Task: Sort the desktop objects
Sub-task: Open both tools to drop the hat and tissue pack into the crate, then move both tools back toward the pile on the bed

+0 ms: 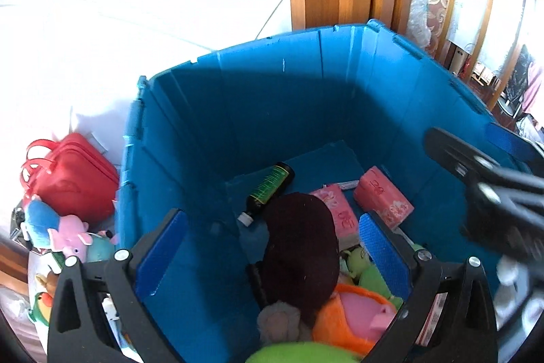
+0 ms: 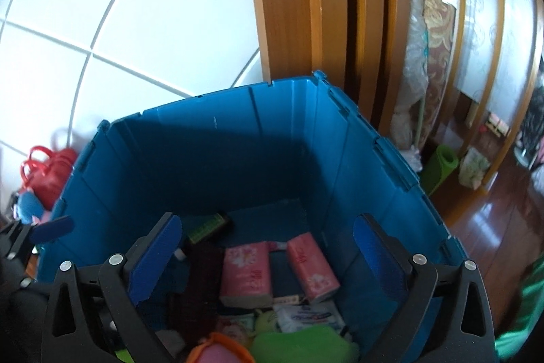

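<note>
Blue bin (image 1: 272, 97) at frame centre, both the left gripper (image 1: 272, 257) and right gripper (image 2: 268, 261) wide open, empty; best lifted straight clear of its walls.

A white tiled floor (image 2: 142, 22) carries a deep blue plastic bin (image 2: 238, 138), standing beside a wooden door frame (image 2: 292, 5). Just left of the bin, a red handbag (image 1: 71, 176) and soft toys (image 1: 64, 233) rest together.
</note>
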### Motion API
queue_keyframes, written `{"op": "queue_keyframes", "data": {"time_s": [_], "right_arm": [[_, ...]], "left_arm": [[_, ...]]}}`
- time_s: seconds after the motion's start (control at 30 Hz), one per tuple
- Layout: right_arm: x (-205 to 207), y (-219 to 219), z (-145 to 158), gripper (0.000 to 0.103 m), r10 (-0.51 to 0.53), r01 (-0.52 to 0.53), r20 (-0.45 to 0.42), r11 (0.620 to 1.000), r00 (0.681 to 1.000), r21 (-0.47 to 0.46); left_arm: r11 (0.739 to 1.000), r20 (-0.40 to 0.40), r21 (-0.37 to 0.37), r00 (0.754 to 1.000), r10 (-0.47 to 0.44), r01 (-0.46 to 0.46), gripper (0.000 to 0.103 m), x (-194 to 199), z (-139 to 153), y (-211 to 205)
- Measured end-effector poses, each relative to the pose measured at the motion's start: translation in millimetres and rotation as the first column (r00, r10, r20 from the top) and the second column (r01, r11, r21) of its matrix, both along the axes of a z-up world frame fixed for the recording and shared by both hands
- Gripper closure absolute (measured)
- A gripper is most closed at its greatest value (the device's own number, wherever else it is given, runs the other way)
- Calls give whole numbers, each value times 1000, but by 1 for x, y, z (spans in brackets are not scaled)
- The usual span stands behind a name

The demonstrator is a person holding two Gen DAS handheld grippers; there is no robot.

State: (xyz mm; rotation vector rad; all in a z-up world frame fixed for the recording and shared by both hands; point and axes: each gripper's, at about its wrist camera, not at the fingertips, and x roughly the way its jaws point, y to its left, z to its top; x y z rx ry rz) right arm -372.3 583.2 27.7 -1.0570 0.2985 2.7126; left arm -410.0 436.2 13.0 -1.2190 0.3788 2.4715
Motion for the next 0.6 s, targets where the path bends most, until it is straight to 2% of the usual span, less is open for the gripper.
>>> {"op": "queue_keyframes", "data": {"time_s": [0.17,0.3,0.47,0.6], "right_arm": [[8,-5,7,0,34,-34,-11,999,999,-12],[26,-24,21,0,84,-83,-33,996,996,18],[66,-55,50,0,157,-155,-118,988,981,30],[102,-92,65,0,245,-246,-166,969,955,17]], "left_arm": [[1000,-48,18,999,-21,22,0,35,27,-26],[998,-157,43,987,-29,36,0,73,56,-54],[993,-227,115,973,27,0,0,108,74,-93],[985,-269,165,959,91,-47,0,134,78,-136]]}}
